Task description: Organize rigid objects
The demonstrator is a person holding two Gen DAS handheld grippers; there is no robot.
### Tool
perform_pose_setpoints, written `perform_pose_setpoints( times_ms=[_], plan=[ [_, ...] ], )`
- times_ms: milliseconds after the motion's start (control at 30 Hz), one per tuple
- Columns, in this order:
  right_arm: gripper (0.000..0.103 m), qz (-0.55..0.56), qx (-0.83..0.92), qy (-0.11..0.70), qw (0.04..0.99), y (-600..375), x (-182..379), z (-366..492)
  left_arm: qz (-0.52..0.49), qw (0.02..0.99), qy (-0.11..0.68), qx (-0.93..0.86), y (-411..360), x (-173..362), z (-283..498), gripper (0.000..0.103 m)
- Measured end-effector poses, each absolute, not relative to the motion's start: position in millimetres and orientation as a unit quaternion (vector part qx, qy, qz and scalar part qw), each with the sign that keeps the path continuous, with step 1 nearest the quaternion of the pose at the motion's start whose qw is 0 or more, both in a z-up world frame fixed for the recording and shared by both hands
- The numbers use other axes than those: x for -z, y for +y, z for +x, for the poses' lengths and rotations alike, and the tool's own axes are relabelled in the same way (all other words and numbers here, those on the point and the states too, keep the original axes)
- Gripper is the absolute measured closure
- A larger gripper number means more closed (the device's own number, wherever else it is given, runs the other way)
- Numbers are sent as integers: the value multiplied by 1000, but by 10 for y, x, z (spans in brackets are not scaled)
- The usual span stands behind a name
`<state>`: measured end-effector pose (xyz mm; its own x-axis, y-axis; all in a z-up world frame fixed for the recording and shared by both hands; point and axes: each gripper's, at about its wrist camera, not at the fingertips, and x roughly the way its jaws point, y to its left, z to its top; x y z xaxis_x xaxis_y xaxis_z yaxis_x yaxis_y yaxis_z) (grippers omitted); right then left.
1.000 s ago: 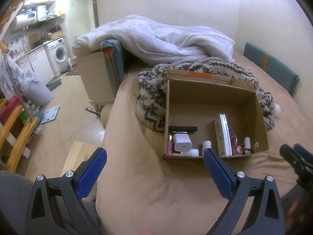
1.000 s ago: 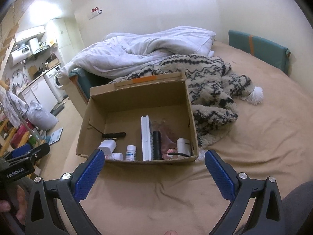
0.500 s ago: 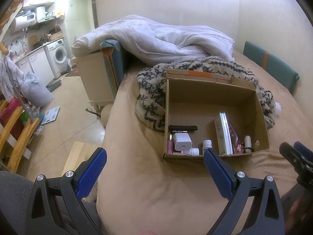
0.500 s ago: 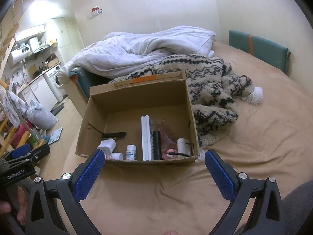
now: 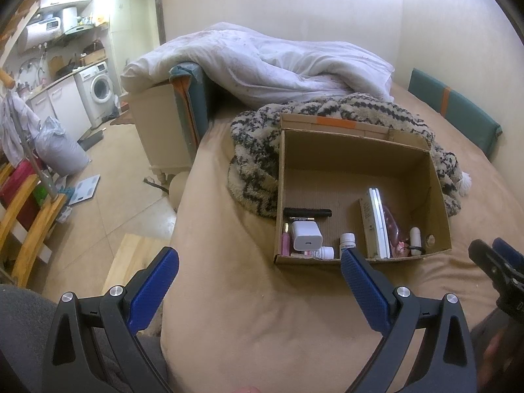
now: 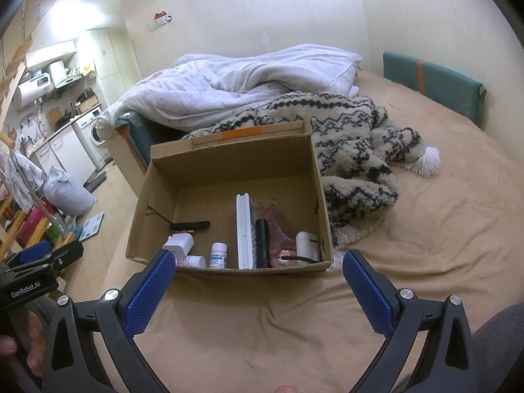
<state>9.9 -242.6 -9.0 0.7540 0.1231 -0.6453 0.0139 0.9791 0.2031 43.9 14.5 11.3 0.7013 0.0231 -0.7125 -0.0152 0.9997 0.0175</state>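
An open cardboard box (image 5: 357, 154) (image 6: 229, 160) sits on the tan bed. Along its near wall lie a white charger (image 5: 307, 236) (image 6: 178, 245), a black stick (image 5: 308, 212) (image 6: 190, 226), a pink tube (image 5: 285, 243), white pill bottles (image 5: 347, 241) (image 6: 218, 254), a flat white case on edge (image 5: 376, 226) (image 6: 244, 229), a black cylinder (image 6: 262, 239) and a white capsule (image 5: 415, 245) (image 6: 308, 245). My left gripper (image 5: 260, 271) hovers open in front of the box's left corner. My right gripper (image 6: 258, 275) hovers open before the near wall. Both hold nothing.
A patterned fleece blanket (image 6: 353, 150) lies behind and right of the box, a white duvet (image 5: 278, 62) beyond it. A green cushion (image 6: 432, 82) leans on the far wall. The bed edge drops to a tiled floor (image 5: 108, 180) at left, with a washing machine (image 5: 98, 88) and wooden rack (image 5: 29, 216).
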Motion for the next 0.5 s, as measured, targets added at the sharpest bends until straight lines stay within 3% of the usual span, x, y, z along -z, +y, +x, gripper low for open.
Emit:
perform_pose_setpoints(
  times_ms=[500],
  plan=[
    [0, 98, -30, 350, 931, -2421, 92, 97, 4, 922, 387, -7, 134, -93, 432, 4]
  ],
)
